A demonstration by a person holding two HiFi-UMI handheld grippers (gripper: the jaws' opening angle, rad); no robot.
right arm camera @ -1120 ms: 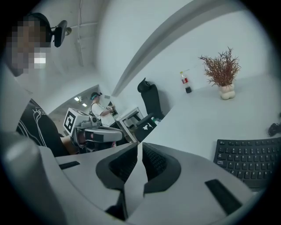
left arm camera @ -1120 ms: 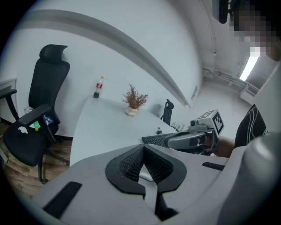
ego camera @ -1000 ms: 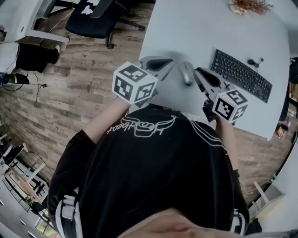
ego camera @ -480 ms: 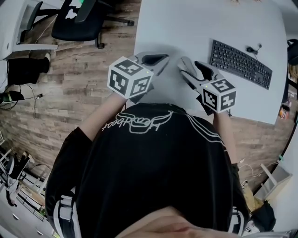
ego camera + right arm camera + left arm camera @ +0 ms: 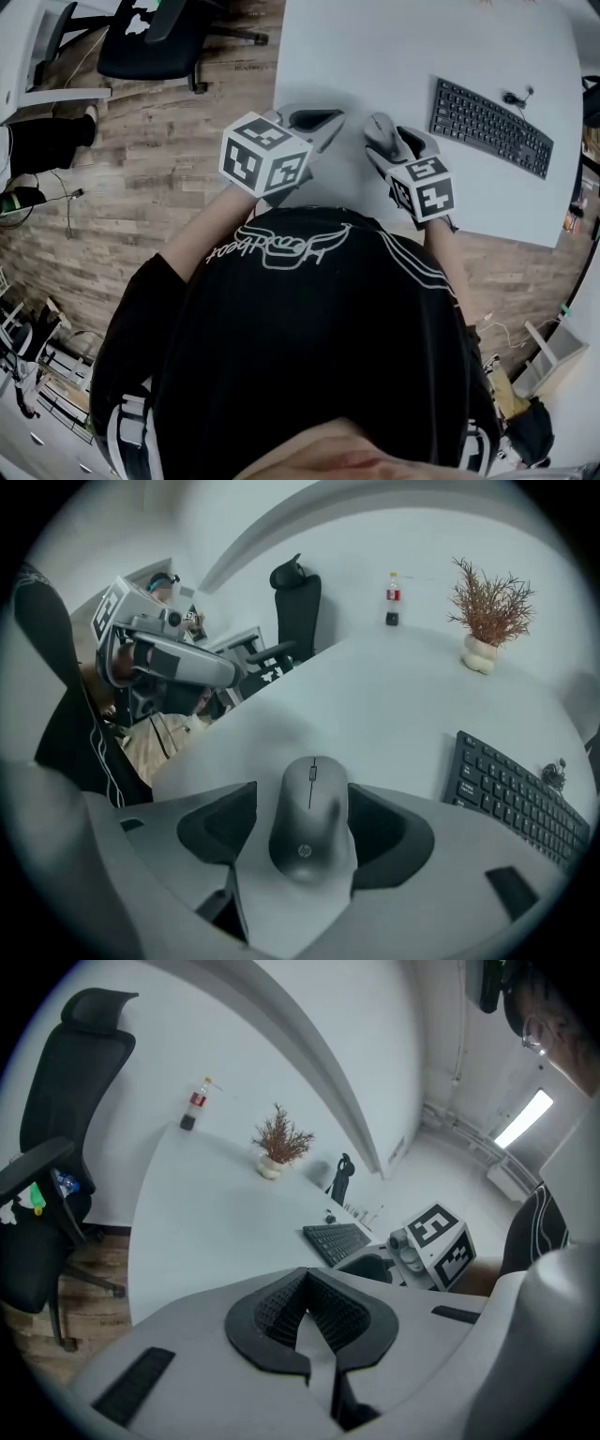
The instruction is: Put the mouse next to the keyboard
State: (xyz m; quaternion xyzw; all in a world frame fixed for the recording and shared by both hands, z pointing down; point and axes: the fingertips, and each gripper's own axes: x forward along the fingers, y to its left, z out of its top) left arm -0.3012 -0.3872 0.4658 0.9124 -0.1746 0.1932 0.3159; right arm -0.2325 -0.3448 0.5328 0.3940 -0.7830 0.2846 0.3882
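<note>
A grey mouse (image 5: 377, 124) lies on the white table (image 5: 375, 47), left of the black keyboard (image 5: 492, 127) with a bare gap between them. My right gripper (image 5: 386, 141) straddles the mouse from the near side. In the right gripper view the mouse (image 5: 309, 817) sits between the two dark pads (image 5: 220, 822), whose jaws are opening and not pressing on it. The keyboard (image 5: 516, 799) lies to its right. My left gripper (image 5: 328, 122) hovers near the table's left front corner, shut with nothing in it (image 5: 305, 1274).
A dried plant in a white pot (image 5: 483, 653) and a small bottle (image 5: 393, 597) stand at the table's far side. A small black object with a cable (image 5: 511, 97) lies behind the keyboard. A black office chair (image 5: 150, 42) stands on the wood floor to the left.
My right gripper has swung left from beside the mouse to over it, and its jaws have spread around the mouse. The left gripper has stayed where it was.
</note>
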